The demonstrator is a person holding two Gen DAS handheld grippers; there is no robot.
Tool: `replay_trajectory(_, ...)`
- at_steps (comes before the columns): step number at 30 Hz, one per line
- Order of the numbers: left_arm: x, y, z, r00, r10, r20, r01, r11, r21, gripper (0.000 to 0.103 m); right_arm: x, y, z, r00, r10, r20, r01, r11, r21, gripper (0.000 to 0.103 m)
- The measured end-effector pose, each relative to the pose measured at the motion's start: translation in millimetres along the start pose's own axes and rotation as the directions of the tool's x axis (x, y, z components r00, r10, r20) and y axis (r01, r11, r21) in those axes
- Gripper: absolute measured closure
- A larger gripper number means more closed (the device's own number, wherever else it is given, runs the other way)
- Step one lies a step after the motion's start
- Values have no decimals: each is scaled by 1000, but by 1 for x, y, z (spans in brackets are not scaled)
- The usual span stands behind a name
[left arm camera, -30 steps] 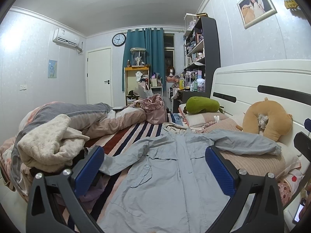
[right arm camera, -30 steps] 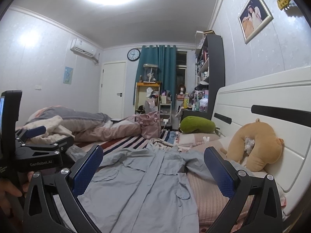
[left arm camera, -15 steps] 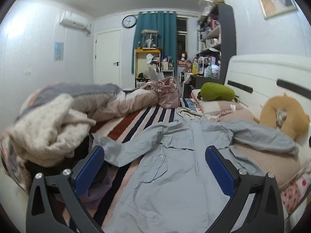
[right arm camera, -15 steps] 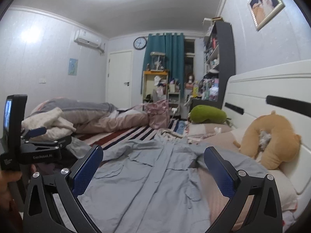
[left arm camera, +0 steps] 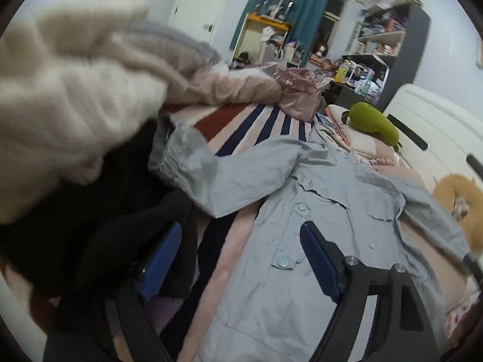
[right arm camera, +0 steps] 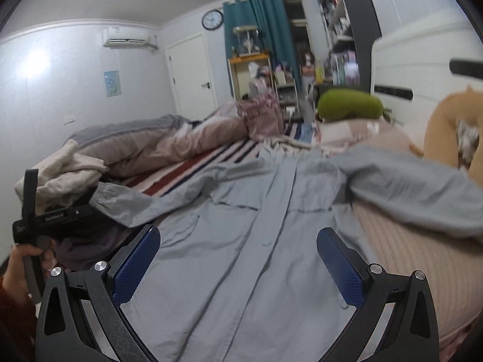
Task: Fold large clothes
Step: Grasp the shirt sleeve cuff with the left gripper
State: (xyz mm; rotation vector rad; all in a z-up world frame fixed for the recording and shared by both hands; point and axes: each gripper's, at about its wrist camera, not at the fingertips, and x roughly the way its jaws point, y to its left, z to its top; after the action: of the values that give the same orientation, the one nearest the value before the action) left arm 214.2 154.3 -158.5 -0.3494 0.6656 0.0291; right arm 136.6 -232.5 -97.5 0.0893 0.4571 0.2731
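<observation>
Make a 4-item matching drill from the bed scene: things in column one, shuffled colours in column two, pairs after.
Things:
1. jacket
2. long plush pillow
3. curtain
4. neck pillow

Colours:
A. teal
B. tan orange
C. light grey
D. olive green

Pairs: 1-C, 2-D, 3-A, 4-B

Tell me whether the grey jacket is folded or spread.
Spread. The jacket lies flat, front up, on the bed, both sleeves stretched outward; neither open gripper, left or right, holds it.
</observation>
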Motion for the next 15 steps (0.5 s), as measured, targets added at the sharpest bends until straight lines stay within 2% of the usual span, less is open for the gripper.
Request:
replay_trajectory(3, 10, 6, 6, 994, 82, 79, -82, 997, -11, 39, 10, -6, -6, 1000, 0, -14, 0, 1000, -5, 0)
replay_trajectory(4, 11, 7, 8, 991, 90, 99, -89, 996, -18, 41, 11, -7, -7, 1000, 3, -16, -3, 1000, -3, 0)
replay_trajectory(7, 21, 12, 14, 971, 188, 145, -184, 982, -38, 55, 17, -11, -12, 999, 12, -32, -11, 1000, 9, 0)
replay_trajectory(8, 26, 14, 14, 958, 243, 152, -239, 970, -44, 62, 19, -12, -14, 999, 17, -39, -16, 1000, 14, 0)
replay_trajectory(9, 31, 14, 13, 938, 306, 165, -303, 952, -41, 66, 20, -12, -16, 999, 19, -42, -18, 1000, 16, 0)
replay_trajectory(11, 38, 14, 10, 910, 371, 184, -372, 928, -32, 67, 22, -14, -19, 999, 20, -47, -19, 1000, 21, 0)
replay_trajectory(12, 43, 10, 9, 895, 398, 200, -402, 915, -26, 64, 23, -15, -20, 999, 20, -50, -19, 1000, 23, 0)
replay_trajectory(13, 47, 8, 10, 890, 408, 206, -415, 910, -11, 59, 24, -16, -21, 998, 22, -52, -21, 999, 26, 0)
replay_trajectory(15, 58, 0, 13, 893, 402, 201, -417, 908, 34, 28, 24, -18, -22, 998, 26, -56, -24, 999, 32, 0)
